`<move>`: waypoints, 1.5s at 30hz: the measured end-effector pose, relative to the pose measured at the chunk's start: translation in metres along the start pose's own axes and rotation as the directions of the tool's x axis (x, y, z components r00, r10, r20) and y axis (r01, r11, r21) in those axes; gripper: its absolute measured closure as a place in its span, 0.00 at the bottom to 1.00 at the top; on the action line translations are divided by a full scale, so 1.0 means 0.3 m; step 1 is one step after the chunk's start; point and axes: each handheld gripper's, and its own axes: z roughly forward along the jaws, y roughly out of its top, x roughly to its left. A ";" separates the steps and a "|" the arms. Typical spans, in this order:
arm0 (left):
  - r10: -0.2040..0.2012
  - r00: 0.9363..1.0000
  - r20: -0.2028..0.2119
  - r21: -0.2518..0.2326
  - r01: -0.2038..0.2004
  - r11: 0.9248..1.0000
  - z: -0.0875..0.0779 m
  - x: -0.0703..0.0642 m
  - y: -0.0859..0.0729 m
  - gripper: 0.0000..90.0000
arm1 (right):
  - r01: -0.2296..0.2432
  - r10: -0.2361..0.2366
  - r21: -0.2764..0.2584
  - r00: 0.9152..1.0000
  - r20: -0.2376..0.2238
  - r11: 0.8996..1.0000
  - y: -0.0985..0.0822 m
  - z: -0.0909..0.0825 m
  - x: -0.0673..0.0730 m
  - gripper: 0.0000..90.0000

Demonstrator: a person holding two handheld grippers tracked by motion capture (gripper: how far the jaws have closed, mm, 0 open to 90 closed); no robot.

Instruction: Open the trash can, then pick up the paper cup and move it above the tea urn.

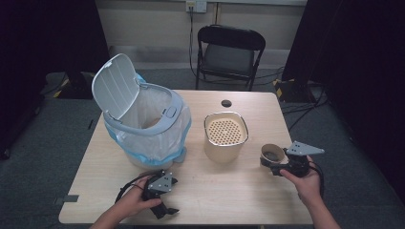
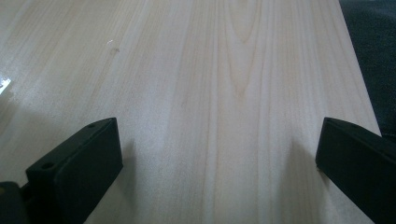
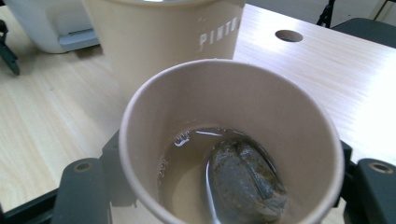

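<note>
The right gripper [image 1: 279, 164] is clasping a tan paper cup [image 3: 231, 140] by its sides, holding it over the pale wooden table [image 1: 229, 191] just right of the beige canister with a perforated top [image 1: 225, 136]. A wet brown tea bag [image 3: 243, 179] is lying in shallow liquid inside the cup. The left gripper [image 1: 165, 200] is resting near the table's front edge, jaws spread wide and holding nothing, before the white swing-lid bin [image 1: 143, 119].
</note>
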 end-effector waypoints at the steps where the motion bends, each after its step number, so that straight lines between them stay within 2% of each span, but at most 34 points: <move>1: 0.000 1.000 0.004 0.002 0.000 1.000 -0.001 0.000 0.000 0.00 | 0.001 -0.001 0.001 1.000 0.005 1.000 0.006 0.000 -0.005 0.32; 4: 0.000 1.000 0.003 0.006 0.000 1.000 -0.002 0.000 0.001 0.00 | -0.015 0.015 -0.017 1.000 0.014 1.000 0.026 0.003 -0.022 0.32; 20: 0.000 1.000 0.004 0.001 0.000 1.000 -0.001 0.000 0.000 0.00 | 0.036 -0.038 0.027 0.996 0.081 0.999 0.127 0.047 -0.082 0.32; 31: -0.002 1.000 0.007 0.002 0.002 1.000 -0.001 0.000 0.000 0.00 | 0.063 -0.067 0.039 0.993 0.097 0.997 0.161 0.083 -0.117 0.32; 45: -0.002 1.000 0.007 0.004 0.002 1.000 -0.001 0.000 0.001 0.00 | 0.111 -0.114 0.034 0.987 0.115 0.993 0.245 0.148 -0.162 0.32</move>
